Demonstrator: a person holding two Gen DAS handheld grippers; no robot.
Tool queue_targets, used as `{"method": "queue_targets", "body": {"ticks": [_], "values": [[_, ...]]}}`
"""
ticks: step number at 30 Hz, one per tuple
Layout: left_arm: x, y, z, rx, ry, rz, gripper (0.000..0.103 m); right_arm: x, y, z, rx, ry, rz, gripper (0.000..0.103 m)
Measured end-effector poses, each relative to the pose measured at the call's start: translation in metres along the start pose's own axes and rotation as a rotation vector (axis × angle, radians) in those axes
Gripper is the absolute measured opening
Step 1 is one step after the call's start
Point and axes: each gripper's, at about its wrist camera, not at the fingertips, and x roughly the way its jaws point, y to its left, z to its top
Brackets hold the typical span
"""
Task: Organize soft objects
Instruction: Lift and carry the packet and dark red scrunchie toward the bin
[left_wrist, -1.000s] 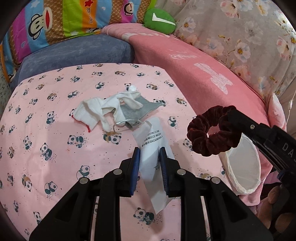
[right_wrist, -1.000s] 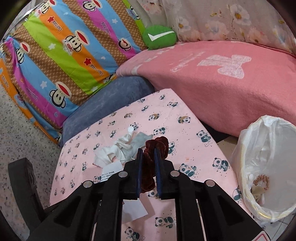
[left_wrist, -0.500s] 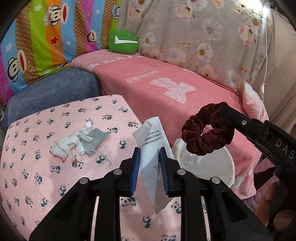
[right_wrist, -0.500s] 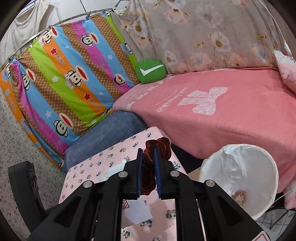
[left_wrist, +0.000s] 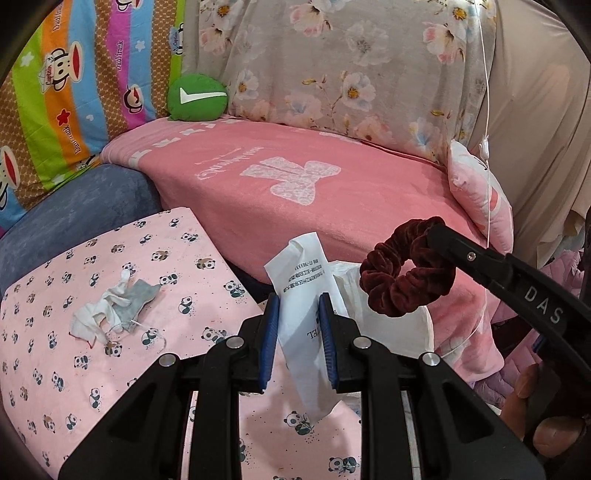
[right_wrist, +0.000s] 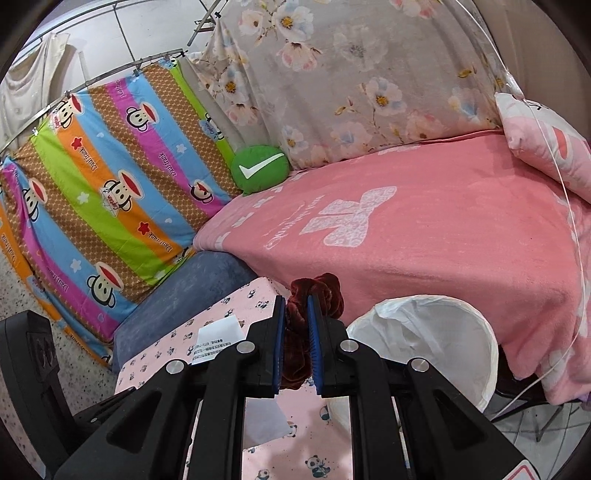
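The dark red velvet scrunchie (left_wrist: 406, 271) is hanging pinched in the nearly closed jaws of the right gripper (right_wrist: 295, 314), just above and beside the rim of the white-lined bin (right_wrist: 424, 332), and the white printed packet (left_wrist: 301, 295) is standing clamped between the jaws of the left gripper (left_wrist: 297, 314), which are gripping it across its width, just on the bench side of that bin. Both pieces are being carried, neither yet dropped in, so this part of the sorting is looking about half done. Farther from the bin, a crumpled heap of white and grey cloth (left_wrist: 114, 306) is lying on the panda-print bench cover (left_wrist: 55, 369) and is waiting to be collected. What the bin is already holding cannot be told from these views, since its inside is showing only white liner.
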Motion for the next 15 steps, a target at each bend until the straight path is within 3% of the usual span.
{"method": "queue_targets", "body": {"ticks": [15], "values": [[0.025,-0.043,0.002,0.074,0.049,-0.018,0.022,-0.008,-0.054,-0.005,0.064,0.004,-0.049,0.013]]}}
